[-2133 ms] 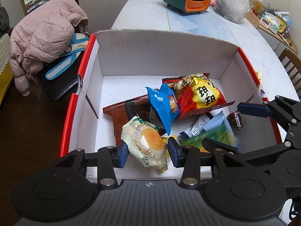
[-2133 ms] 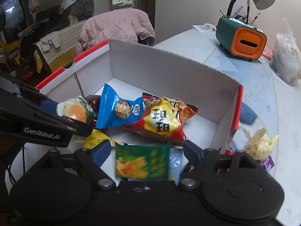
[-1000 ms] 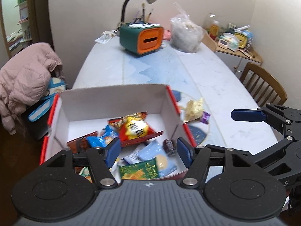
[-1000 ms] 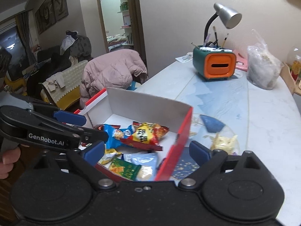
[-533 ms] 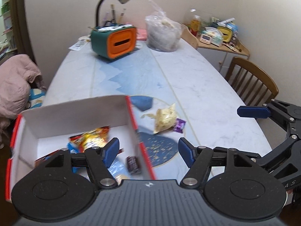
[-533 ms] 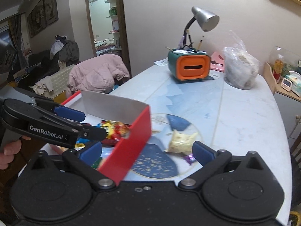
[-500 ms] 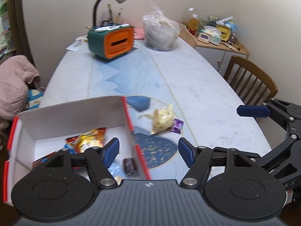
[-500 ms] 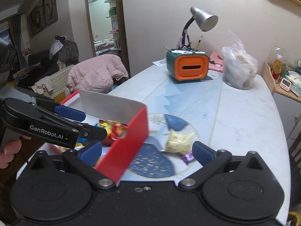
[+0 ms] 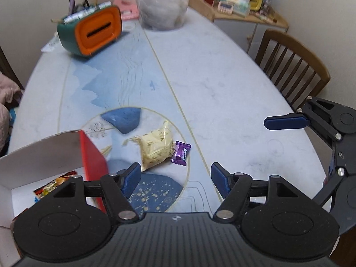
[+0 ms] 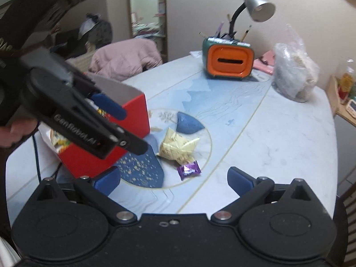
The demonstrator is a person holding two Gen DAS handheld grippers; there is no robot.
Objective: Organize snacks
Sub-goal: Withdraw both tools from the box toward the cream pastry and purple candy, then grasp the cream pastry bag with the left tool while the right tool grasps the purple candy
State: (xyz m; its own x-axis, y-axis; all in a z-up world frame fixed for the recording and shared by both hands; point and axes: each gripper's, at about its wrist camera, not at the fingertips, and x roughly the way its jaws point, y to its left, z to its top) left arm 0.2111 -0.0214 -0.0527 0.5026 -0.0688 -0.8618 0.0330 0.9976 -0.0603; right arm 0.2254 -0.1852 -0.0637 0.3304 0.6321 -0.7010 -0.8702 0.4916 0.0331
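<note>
2 snacks lie loose on the table (image 9: 222,84) — a pale yellow packet (image 9: 156,148) and, touching its right edge, a small purple candy (image 9: 180,153). Left of them stands the red box (image 9: 93,162), white inside, with more packets (image 9: 54,183) in it. Both tongs are spread wide and hold nothing: the left gripper (image 9: 175,179) hovers just near of the 2 snacks, the right gripper (image 10: 172,180) likewise. Far off sits an orange-and-green holder (image 10: 229,61).

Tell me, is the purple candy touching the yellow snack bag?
Touching. In the left wrist view, the purple candy lies right against the edge of the yellow snack bag, with no table showing between.
</note>
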